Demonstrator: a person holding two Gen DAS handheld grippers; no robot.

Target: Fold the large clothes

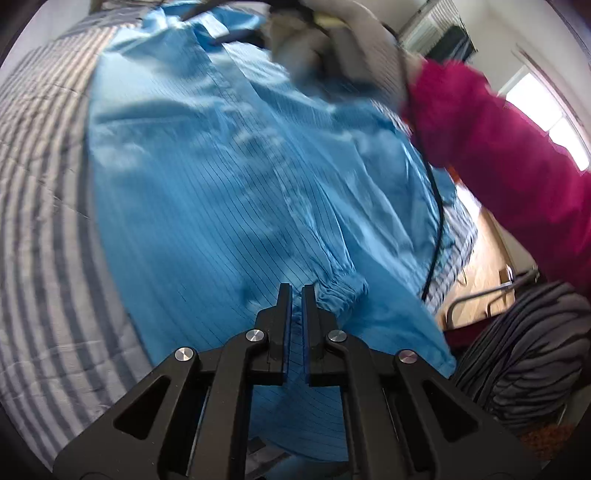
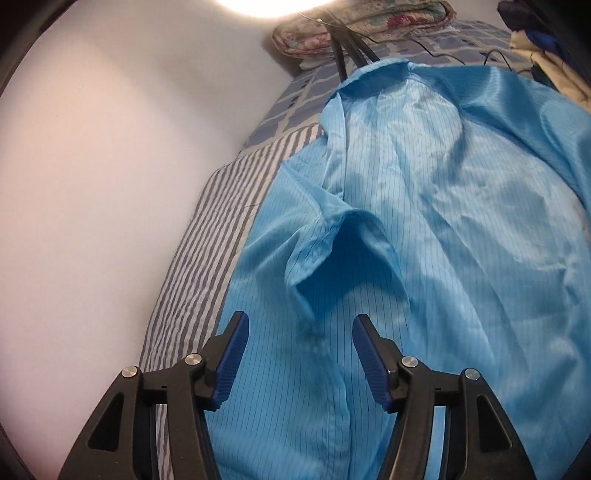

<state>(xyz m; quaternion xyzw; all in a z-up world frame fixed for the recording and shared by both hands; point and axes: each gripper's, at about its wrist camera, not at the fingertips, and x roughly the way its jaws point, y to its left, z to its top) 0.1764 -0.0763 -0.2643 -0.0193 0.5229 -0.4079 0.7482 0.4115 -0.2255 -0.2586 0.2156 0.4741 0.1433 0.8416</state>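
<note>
A large light-blue pinstriped garment [image 1: 229,177] lies spread on a striped bed. In the left wrist view my left gripper [image 1: 296,291] hangs just above it, jaws nearly together with a narrow gap and nothing between them, beside a gathered elastic cuff [image 1: 341,295]. In the right wrist view the same garment [image 2: 424,229] fills the frame, with a raised fold [image 2: 332,243] in its middle. My right gripper [image 2: 299,325] is open and empty, hovering over the cloth just short of that fold.
The grey-and-white striped bedding [image 1: 44,221] shows left of the garment, against a white wall [image 2: 103,166]. A floral pillow [image 2: 354,26] and black cables lie at the bed's head. The person's magenta sleeve [image 1: 509,147] and a dark striped bundle [image 1: 528,347] are on the right.
</note>
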